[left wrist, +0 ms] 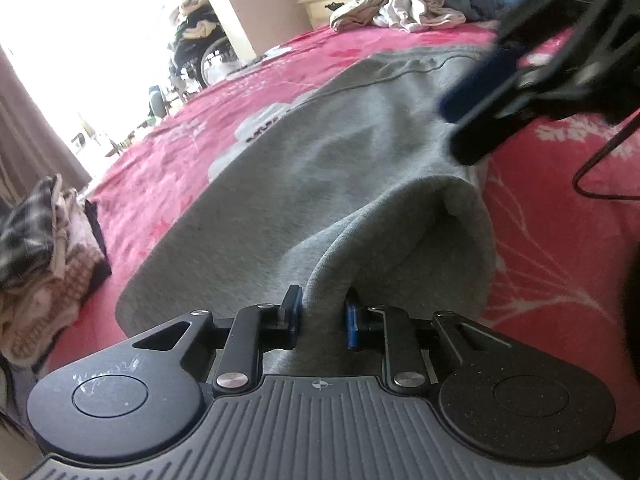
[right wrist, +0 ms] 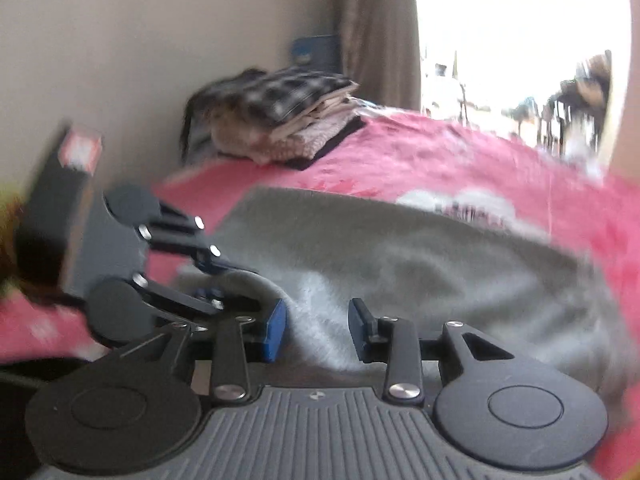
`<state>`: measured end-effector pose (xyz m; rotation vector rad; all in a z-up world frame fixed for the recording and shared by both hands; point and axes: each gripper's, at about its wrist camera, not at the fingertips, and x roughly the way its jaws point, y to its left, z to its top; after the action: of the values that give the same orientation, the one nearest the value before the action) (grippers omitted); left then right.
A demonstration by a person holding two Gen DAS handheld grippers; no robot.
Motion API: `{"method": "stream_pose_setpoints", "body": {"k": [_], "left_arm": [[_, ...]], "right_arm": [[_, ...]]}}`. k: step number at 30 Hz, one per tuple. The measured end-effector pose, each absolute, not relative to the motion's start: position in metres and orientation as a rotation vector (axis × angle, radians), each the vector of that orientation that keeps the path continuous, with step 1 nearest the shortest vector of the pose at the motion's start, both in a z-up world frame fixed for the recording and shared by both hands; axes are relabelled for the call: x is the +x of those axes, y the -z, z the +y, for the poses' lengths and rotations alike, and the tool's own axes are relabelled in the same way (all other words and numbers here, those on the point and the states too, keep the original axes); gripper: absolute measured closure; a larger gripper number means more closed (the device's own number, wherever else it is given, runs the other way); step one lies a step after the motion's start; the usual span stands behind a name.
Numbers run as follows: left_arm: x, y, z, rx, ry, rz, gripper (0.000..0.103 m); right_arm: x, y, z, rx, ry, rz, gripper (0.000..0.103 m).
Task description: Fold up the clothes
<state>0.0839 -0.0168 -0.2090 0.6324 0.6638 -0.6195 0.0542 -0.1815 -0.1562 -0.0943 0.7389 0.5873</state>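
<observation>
A grey sweatshirt (left wrist: pixel 320 152) lies spread on a pink flowered bedspread (left wrist: pixel 560 220). My left gripper (left wrist: pixel 322 316) is shut on a raised fold of its near edge, and the cloth bulges up into a loop beyond the fingers. My right gripper (left wrist: pixel 456 128) hovers blurred over the sweatshirt's right side. In the right wrist view the right gripper (right wrist: pixel 318 328) has its blue pads apart over the grey sweatshirt (right wrist: pixel 420 264), with pale fleecy cloth showing in the gap. The left gripper (right wrist: pixel 236 284) shows there at the left, clamped on the fabric.
A folded stack topped by a plaid garment (right wrist: pixel 288 120) sits at the bed's corner by the wall. Unfolded clothes (left wrist: pixel 420 4) are heaped at the far end beside a cream nightstand (left wrist: pixel 332 0). A thin black wire (left wrist: pixel 600 168) lies on the right.
</observation>
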Motion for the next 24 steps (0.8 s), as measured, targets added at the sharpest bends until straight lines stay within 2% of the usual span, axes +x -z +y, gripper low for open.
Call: {"method": "stream_pose_setpoints", "body": {"k": [5,10,12,17,24], "left_arm": [[0.094,0.207,-0.012,0.592,0.660,0.708,0.082],[0.107,0.200,-0.003,0.525,0.696,0.738,0.082],[0.110,0.197,-0.001,0.502,0.709,0.745,0.083],[0.114,0.191,0.004,0.467,0.739,0.743,0.086],[0.117,0.190,0.007,0.433,0.745,0.739,0.090]], "right_arm": [[0.058,0.168,-0.205,0.077,-0.678,0.903,0.066],[0.069,0.192,-0.167,-0.141,-0.759,1.012,0.074],[0.073,0.200,-0.154,-0.197,-0.799,1.022,0.081],[0.080,0.209,-0.131,-0.293,-0.867,0.971,0.085],[0.070,0.192,-0.133,-0.262,-0.862,0.767,0.085]]}}
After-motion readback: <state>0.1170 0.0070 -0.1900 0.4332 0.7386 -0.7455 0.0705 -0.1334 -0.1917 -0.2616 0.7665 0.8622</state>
